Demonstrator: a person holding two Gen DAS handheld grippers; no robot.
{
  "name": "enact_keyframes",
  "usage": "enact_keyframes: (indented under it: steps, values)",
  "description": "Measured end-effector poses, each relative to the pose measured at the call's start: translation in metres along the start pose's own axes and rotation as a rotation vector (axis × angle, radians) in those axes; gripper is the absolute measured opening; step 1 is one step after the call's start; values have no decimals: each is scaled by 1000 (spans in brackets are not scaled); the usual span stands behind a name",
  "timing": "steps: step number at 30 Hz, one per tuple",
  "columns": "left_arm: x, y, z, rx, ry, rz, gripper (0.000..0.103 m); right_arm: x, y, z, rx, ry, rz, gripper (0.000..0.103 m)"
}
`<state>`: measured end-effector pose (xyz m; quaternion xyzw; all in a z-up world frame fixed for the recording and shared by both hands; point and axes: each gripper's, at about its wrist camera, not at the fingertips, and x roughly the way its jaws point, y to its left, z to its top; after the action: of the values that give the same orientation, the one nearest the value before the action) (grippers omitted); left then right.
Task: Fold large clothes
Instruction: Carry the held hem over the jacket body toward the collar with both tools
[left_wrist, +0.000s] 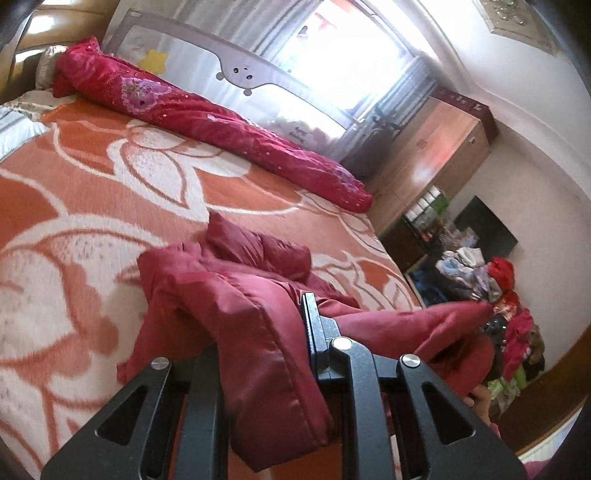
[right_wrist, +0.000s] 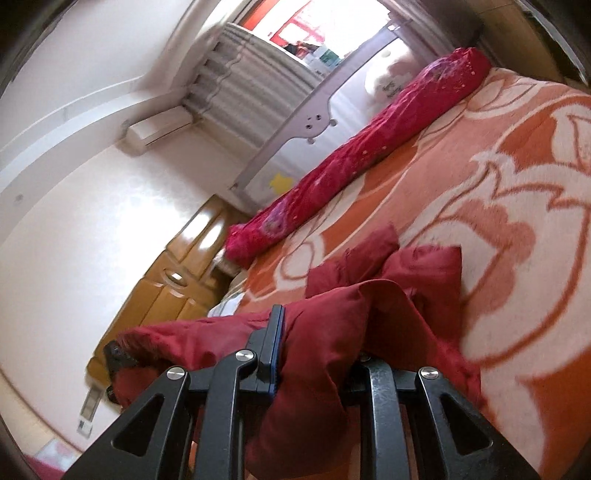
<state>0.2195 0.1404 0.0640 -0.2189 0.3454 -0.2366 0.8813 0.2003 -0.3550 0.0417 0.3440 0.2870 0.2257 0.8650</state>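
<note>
A dark red padded jacket lies bunched on the orange and white flowered bedspread. My left gripper is shut on a thick edge of the jacket, which drapes over its left finger; the right finger stands clear beside the cloth. In the right wrist view the same jacket is lifted at its near edge. My right gripper is shut on it, with the left finger showing and the right finger buried under cloth.
A long magenta sequined bolster lies along the far side of the bed against a grey baby bed rail. A wooden cabinet and a heap of clothes stand past the bed's end. A wooden headboard shows at left.
</note>
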Motion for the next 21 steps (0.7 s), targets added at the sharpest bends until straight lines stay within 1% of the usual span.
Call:
enact_keyframes:
  steps: [5,9,12,15,21]
  values:
    - [40,14,27,-7,5,55,15,37,-20,28,48,-31,-74,18]
    - [81,38,44,-65,46,99,15,73,-45,45,106,-22,-138,18]
    - [109,56,48,-104,86,124,15,100,-64,50,138,1,-184,18]
    - [132,67,49,-111,121,155,15,122,-81,51,164,18,-222,18]
    - [161,83,49,-137,155,178,15,147,-103,48,187,25,-258,18]
